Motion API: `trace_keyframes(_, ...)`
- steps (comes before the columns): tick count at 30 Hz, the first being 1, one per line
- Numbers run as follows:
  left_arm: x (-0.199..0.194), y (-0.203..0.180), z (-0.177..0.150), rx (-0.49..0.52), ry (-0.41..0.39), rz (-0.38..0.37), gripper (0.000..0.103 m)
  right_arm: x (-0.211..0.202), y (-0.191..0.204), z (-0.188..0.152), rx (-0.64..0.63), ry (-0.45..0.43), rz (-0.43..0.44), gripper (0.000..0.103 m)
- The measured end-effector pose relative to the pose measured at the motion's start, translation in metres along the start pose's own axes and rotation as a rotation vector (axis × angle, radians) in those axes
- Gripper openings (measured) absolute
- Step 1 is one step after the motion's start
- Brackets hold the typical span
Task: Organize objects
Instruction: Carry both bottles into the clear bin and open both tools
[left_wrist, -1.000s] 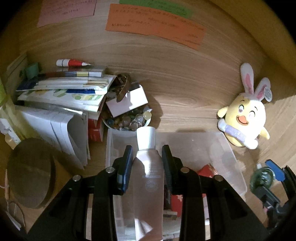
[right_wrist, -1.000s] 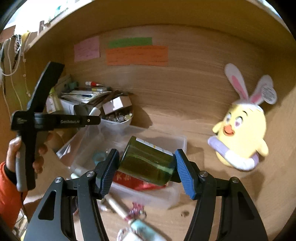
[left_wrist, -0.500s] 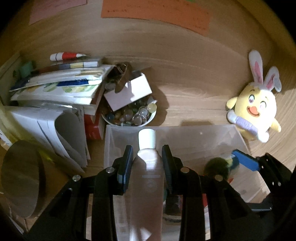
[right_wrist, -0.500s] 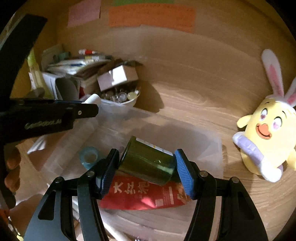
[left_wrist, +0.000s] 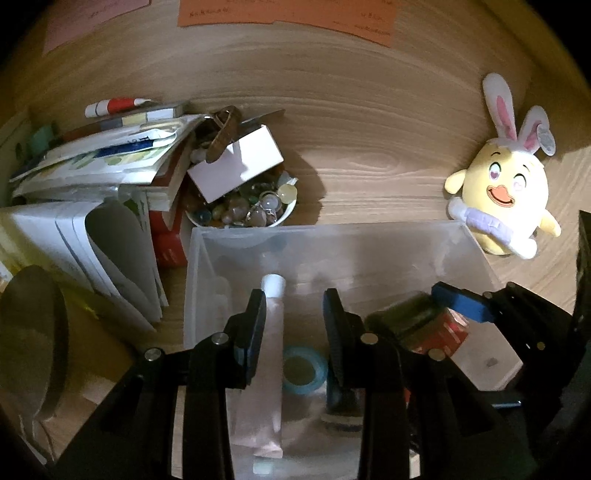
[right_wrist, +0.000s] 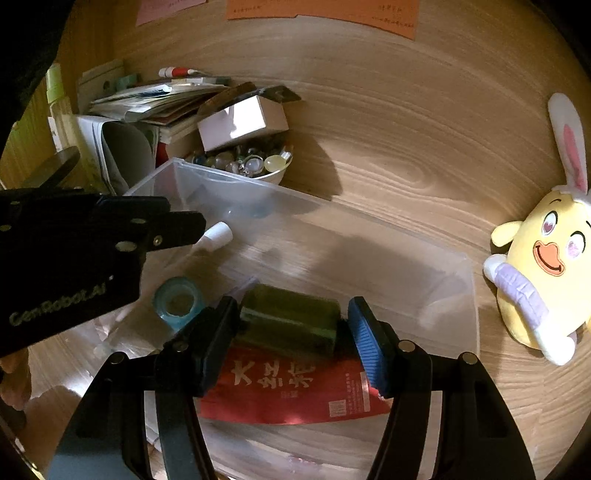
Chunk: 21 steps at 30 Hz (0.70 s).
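Left wrist view: left gripper (left_wrist: 294, 321), jaws parted, over the clear plastic bin (left_wrist: 332, 230) at lower centre. Pink soft tube (left_wrist: 267, 350) with white cap lies loose against the left jaw, apparently released onto the bin floor. Blue tape roll (left_wrist: 303, 371), ring-shaped, beside it. Bowl (left_wrist: 243, 210) of glassy beads and paper stack (left_wrist: 103, 166) at left; yellow plush chick (left_wrist: 506, 199) at right on the wood-grain tabletop (left_wrist: 369, 129).

Right wrist view: right gripper (right_wrist: 295, 332), jaws wide, a gap on the blue side. Dark green jar (right_wrist: 288, 323), a smooth cylinder on its side, rests on the red packet (right_wrist: 295, 387) inside the bin, likely just set down for storage
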<state>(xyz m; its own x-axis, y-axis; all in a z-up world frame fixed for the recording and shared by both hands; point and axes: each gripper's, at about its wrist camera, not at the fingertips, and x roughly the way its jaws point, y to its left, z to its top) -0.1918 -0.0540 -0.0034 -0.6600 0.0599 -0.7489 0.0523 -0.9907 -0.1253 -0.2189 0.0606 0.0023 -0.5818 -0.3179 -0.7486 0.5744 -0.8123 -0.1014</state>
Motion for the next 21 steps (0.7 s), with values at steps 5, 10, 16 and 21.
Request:
trace_keyframes(5,-0.012,0.001,-0.005,-0.01,-0.009,-0.026,0.037,-0.009,0.001,0.0,-0.008,-0.01,-0.013,0.068)
trace_keyframes(10,-0.031,-0.001,-0.011,-0.011,-0.041,-0.042,0.044,-0.029,0.003,-0.008,-0.03,-0.048,-0.034,0.068)
trace_keyframes(16,-0.059,-0.004,-0.023,0.012,-0.104,-0.032,0.056,-0.066,-0.005,-0.021,-0.005,-0.107,-0.023,0.072)
trace_keyframes(21,-0.073,-0.008,-0.039,0.029,-0.112,-0.04,0.061,-0.095,-0.009,-0.035,-0.004,-0.156,-0.035,0.076)
